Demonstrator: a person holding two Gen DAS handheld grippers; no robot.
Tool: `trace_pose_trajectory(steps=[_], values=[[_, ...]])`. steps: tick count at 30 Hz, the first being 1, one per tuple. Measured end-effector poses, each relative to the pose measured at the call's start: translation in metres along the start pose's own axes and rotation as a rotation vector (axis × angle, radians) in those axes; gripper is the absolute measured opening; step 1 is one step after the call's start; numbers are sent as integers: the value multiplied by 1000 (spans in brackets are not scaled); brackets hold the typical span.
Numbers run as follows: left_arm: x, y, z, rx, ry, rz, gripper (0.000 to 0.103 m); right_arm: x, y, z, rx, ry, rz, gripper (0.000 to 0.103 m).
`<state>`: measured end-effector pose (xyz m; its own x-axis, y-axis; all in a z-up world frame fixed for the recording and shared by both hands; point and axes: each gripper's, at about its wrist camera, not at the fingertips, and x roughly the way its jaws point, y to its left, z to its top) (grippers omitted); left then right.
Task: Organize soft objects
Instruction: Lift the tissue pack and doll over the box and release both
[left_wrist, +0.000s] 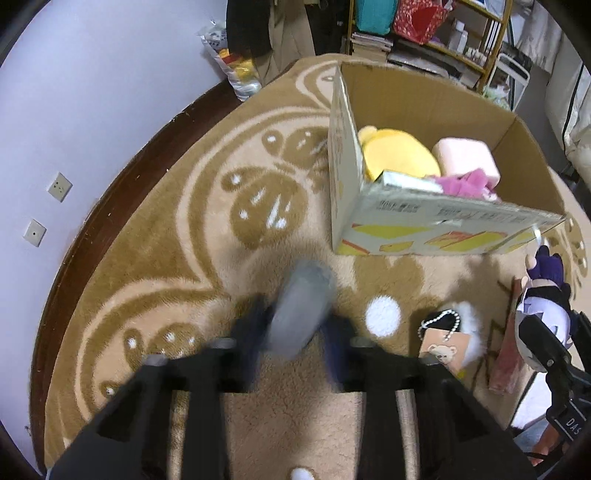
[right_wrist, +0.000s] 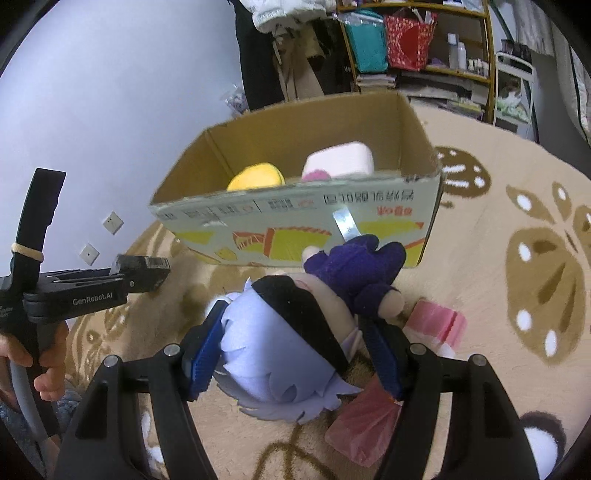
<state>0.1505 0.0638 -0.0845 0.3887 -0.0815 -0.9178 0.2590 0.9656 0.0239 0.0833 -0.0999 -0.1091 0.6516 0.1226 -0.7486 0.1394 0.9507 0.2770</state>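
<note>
- Currently the left gripper (left_wrist: 295, 328) pinches a grey soft object (left_wrist: 301, 312), motion-blurred; blue pads pressed against both its sides, object sticking out ahead of the tips.
- Right gripper (right_wrist: 291, 354) clamps a plush doll (right_wrist: 291, 343) by its pale lilac head; the blue pads (right_wrist: 203, 354) press on either side, jaws held fairly wide by the head. Doll's purple body and legs point ahead toward the box.
- Cardboard box (left_wrist: 436, 229) sits ahead of both grippers on the patterned rug (left_wrist: 155, 229), open top. Inside: yellow plush (left_wrist: 397, 155), pink block (left_wrist: 467, 157), a pink fuzzy item (left_wrist: 465, 182) at the near wall.
- Right of the left gripper, on the rug: white fluffy item with a bear tag and bead chain (left_wrist: 448, 341).
- Under and right of the right gripper: pink packet (right_wrist: 436, 323) and a red plastic bag (right_wrist: 364, 424).
- A person's hand (right_wrist: 40, 365) holds the left gripper's handle, seen at the right camera's left edge.
</note>
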Motion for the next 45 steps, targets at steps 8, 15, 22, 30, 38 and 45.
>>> trace_pose_trajectory(steps=[8, 15, 22, 30, 38, 45], values=[[-10, 0, 0, -5, -17, -25, 18, -20, -8, 6, 4, -50, 8, 75], [-40, 5, 9, -10, -188, 5, 18, -39, -5, 13, -5, -125, 28, 75], [-72, 0, 16, -8, -334, -9, 18, -57, 2, 23, -45, -227, 48, 75], [-91, -16, 22, 22, -457, 7, 18, -51, 1, 29, -70, -276, 52, 75], [-90, -25, 34, 30, -529, 3, 19, -45, -10, 44, -43, -314, 51, 75], [-79, -42, 41, 73, -555, -45, 19, -31, -16, 54, -43, -310, 58, 76]])
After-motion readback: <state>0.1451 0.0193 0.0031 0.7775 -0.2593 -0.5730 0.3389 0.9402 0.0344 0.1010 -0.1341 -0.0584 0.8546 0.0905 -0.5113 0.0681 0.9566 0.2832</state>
